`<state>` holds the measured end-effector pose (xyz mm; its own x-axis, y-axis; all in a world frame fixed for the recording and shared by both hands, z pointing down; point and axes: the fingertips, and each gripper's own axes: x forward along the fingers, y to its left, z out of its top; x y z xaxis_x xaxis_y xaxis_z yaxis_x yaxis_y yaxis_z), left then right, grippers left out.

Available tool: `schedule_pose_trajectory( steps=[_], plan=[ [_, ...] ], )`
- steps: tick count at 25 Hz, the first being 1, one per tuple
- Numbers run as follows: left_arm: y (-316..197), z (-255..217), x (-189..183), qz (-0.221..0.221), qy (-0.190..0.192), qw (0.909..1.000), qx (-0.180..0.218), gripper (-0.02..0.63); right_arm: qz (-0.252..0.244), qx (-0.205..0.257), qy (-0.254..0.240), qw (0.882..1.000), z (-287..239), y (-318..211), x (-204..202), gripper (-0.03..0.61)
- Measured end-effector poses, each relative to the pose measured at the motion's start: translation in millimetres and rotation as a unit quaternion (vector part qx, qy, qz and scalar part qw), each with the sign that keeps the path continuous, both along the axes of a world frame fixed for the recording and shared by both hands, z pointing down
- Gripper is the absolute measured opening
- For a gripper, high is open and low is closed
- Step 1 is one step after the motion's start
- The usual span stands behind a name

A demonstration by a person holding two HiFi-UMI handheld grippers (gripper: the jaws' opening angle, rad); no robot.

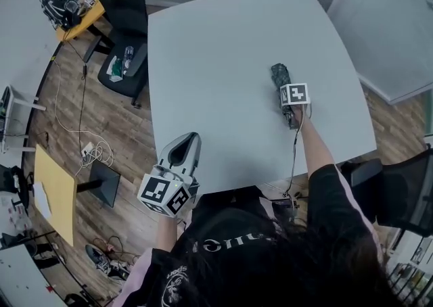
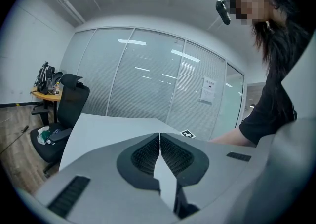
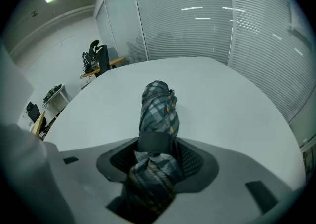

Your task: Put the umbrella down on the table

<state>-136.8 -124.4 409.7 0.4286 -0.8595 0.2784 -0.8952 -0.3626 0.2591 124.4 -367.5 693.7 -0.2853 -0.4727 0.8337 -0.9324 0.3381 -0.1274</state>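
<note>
Folded plaid umbrella [image 3: 158,109] pinched low over the grey table [image 1: 223,42], right of centre in the head view.

Table's near edge cut off at the bottom of that view by dark hair and a black shirt [image 1: 223,221]; no telling whether the umbrella's far end touches the tabletop. Off the table, upper left: black office chair [image 1: 125,8] beside a cluttered yellow desk [image 1: 84,20]; lower left, a yellow board [image 1: 55,194] and loose cables [image 1: 95,153] on the wood floor. Right gripper [image 3: 157,156] clamped on the umbrella's near end, jaws masked in the head view by its marker cube [image 1: 295,94]. Left gripper [image 2: 159,155] over the table's near-left edge, jaws pressed together on nothing, a forearm [image 2: 232,136] at its view's right.
</note>
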Motion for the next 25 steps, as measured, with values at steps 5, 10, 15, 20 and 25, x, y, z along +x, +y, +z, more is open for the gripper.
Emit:
schedule_pose_trajectory(
  steps=[5,10,15,20,25],
  plan=[
    [-0.3,10.0,-5.1,-0.004,-0.001,1.0,-0.005,0.026,-0.005,0.031,0.015,0.999,5.9,-3.2,-6.5,0.245],
    [-2.9,9.4,0.1,0.01,0.003,0.9999,-0.005,0.026,-0.007,0.057,0.018,0.998,4.4,2.0,-7.6,0.296],
    [-2.9,11.3,3.3,0.021,0.009,0.9997,-0.005,0.026,0.015,0.089,-0.009,0.996,-23.1,14.6,-0.7,0.299],
    [-4.1,15.5,11.1,0.04,0.018,0.999,-0.004,0.026,0.009,0.141,-0.048,0.989,-66.8,39.6,-5.3,0.298],
    [-6.1,15.3,20.2,0.067,0.026,0.9974,-0.002,0.026,0.007,0.176,-0.106,0.979,-119.1,79.7,-20.7,0.293]
  ],
)
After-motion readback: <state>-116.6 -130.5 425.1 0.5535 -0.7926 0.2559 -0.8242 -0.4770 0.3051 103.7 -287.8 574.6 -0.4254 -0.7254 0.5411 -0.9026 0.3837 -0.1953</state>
